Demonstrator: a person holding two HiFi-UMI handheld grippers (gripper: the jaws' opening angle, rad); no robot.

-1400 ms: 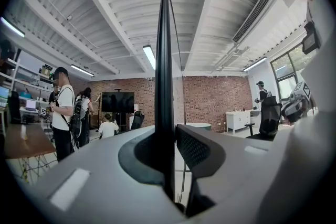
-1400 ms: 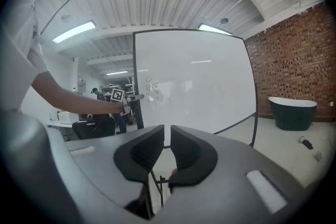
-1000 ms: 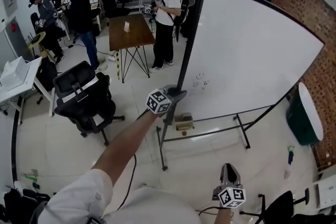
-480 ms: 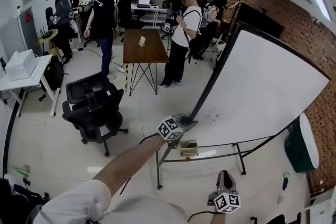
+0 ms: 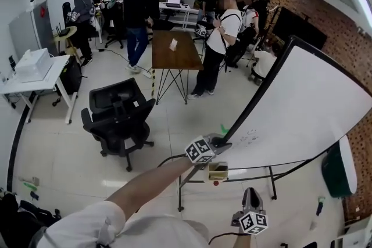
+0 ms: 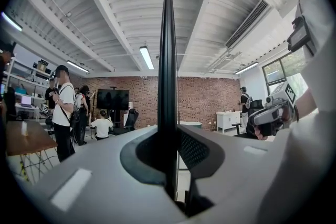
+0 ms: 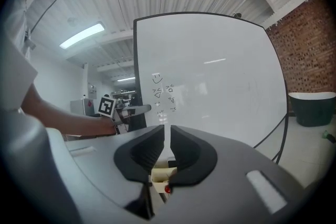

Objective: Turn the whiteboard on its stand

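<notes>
The whiteboard stands on a black wheeled stand at the right of the head view, with small scribbles near its lower left corner. My left gripper is at the board's dark left edge, low down, on an outstretched arm. In the left gripper view that edge runs straight up between the jaws, which are closing onto it. My right gripper hangs low, apart from the board, its jaws nearly together with nothing between them. The right gripper view faces the board's white face and shows the left gripper at its edge.
A small beige box sits on the stand's lower rail. A black office chair stands to the left, a wooden table behind it. A person stands close behind the board. A dark green bin is at the right.
The left gripper has stayed on the board's edge while that edge has swung to the right and the board looks more foreshortened. The head view now takes in more of the room.
</notes>
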